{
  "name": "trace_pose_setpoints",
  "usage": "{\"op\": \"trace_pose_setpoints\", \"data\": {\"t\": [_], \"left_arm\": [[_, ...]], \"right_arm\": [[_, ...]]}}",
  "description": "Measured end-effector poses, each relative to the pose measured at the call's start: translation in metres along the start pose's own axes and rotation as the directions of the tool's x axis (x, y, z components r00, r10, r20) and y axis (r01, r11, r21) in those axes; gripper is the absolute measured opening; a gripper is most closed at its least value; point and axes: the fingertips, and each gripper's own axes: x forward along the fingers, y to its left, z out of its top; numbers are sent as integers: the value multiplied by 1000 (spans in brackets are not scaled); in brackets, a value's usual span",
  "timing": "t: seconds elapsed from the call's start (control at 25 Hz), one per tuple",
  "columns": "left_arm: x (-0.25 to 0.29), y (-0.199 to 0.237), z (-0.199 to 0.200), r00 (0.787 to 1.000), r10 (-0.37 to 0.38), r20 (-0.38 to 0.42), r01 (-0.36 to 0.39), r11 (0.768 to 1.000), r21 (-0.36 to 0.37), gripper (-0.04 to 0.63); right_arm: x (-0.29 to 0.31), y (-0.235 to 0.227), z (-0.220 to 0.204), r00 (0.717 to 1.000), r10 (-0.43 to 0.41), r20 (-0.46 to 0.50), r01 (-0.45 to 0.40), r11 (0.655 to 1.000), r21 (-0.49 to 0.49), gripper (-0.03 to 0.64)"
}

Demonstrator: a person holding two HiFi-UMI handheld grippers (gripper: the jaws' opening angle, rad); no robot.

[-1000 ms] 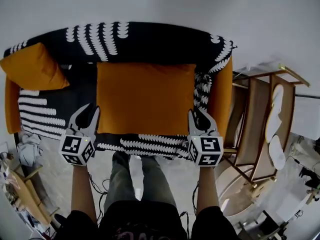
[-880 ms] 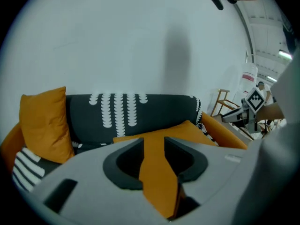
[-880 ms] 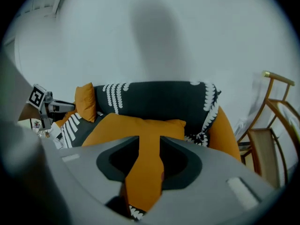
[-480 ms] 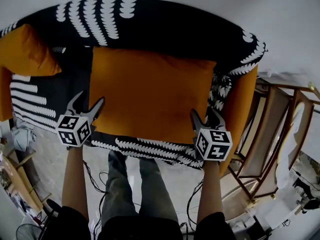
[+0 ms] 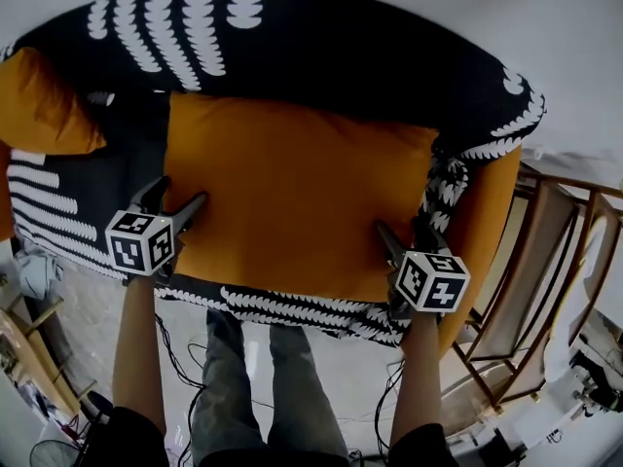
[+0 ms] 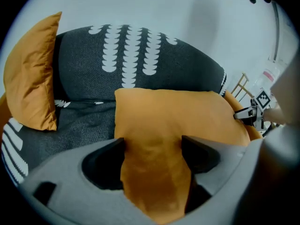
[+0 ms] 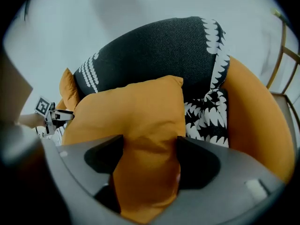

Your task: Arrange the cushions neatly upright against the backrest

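A large orange cushion [image 5: 292, 197] lies flat on the seat of a black sofa with white leaf print [image 5: 321, 47]. My left gripper [image 5: 181, 193] straddles its front left corner and my right gripper [image 5: 402, 230] its front right corner. Both pairs of jaws have just been opening and now stand wide. In the left gripper view the cushion's corner [image 6: 154, 172] fills the gap of the left gripper [image 6: 152, 149]. The right gripper view shows the cushion [image 7: 136, 111] likewise between the jaws of the right gripper [image 7: 150, 149]. A smaller orange cushion [image 5: 39, 105] leans upright at the sofa's left end.
The sofa's orange armrest [image 5: 487, 232] rises just right of my right gripper. Wooden frames [image 5: 545, 290] stand beyond it. Cables [image 5: 175, 358] trail on the floor by the person's legs [image 5: 263, 387], and clutter [image 5: 29, 339] lies at the lower left.
Both grippers have come down from in front of the sofa onto the big cushion's front corners. Their jaws have spread from nearly shut to wide, with fabric now between them.
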Motion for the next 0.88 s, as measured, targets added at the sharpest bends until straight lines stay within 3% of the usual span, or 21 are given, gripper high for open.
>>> {"op": "trace_pose_setpoints", "data": {"t": [0.24,0.48,0.68,0.88], "left_arm": [[16,-4,-4,997,-51,-60,50,999,-9,354],[12,-5,-2,994,-50,-94,51,999,7,266],[9,-22,0,994,-16,-106,30,991,130,114],[-7,-33,7,999,10,-42,1,967,255,32]], "right_arm": [[18,-2,-4,999,-36,-36,35,999,-19,360],[18,15,2,999,-45,-21,44,997,-66,273],[12,12,1,997,-71,19,73,990,-119,167],[-5,21,5,987,-128,99,144,973,-182,103]]}}
